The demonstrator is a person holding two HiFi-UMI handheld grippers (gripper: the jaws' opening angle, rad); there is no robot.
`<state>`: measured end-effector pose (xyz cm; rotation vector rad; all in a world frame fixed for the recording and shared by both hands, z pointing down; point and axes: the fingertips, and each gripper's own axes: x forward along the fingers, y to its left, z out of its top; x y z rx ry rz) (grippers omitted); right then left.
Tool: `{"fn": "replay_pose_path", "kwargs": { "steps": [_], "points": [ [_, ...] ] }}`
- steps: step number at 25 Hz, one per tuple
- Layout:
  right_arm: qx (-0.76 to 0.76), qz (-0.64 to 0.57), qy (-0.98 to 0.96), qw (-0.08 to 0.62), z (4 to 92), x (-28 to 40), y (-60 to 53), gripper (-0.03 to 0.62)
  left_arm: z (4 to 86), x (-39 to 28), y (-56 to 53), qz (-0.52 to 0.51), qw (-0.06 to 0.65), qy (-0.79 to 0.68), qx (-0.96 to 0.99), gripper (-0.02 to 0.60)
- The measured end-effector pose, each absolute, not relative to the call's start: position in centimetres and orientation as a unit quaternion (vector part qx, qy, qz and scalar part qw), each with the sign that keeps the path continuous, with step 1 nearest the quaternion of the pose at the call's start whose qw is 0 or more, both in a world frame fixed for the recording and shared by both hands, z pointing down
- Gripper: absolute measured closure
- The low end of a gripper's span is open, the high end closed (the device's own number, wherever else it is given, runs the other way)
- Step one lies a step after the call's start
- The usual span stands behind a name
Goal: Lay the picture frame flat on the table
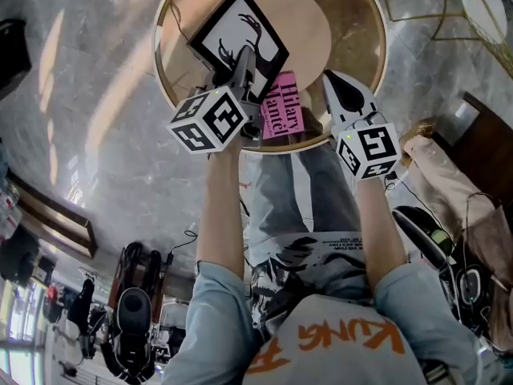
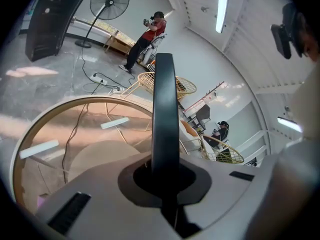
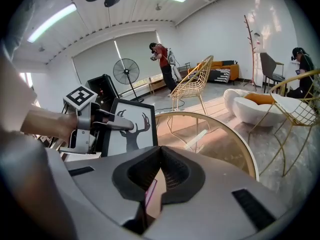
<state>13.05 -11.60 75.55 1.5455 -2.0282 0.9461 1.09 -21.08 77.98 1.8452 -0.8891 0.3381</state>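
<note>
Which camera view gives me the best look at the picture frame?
The right gripper view: the picture frame faces it, deer print clear, with the left gripper clamped on its edge. The head view shows it tilted over the round table, one corner hidden. The left gripper view shows only its dark edge between the fingers.

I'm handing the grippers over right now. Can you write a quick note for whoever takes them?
Left gripper: shut on the edge of the picture frame, which is tilted over the round table, not flat.
Right gripper: shut, empty, at the table's near edge, right of the pink book.
Done: frame gripped.
Left: lower it flat onto bare tabletop, probably clear of the book, then release.
</note>
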Motion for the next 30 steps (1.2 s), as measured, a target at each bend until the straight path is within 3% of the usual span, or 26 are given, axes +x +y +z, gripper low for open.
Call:
{"fn": "replay_pose_path", "kwargs": {
  "steps": [11, 20, 30],
  "points": [
    [0.564, 0.361, -0.715, 0.202, 76.9, 13.7, -13.1, 0.597, 81.6, 3.3, -23.3, 0.16, 0.565, -0.3, 0.751, 0.555],
    [0.564, 0.381, -0.707, 0.193, 78.1, 13.6, -13.9, 0.597, 83.1, 3.4, -24.7, 0.192, 0.559, -0.273, 0.759, 0.554],
    [0.542, 0.377, -0.722, 0.209, 78.8, 12.4, -15.2, 0.597, 85.3, 2.0, -25.8, 0.231, 0.542, -0.268, 0.762, 0.5]
  ]
}}
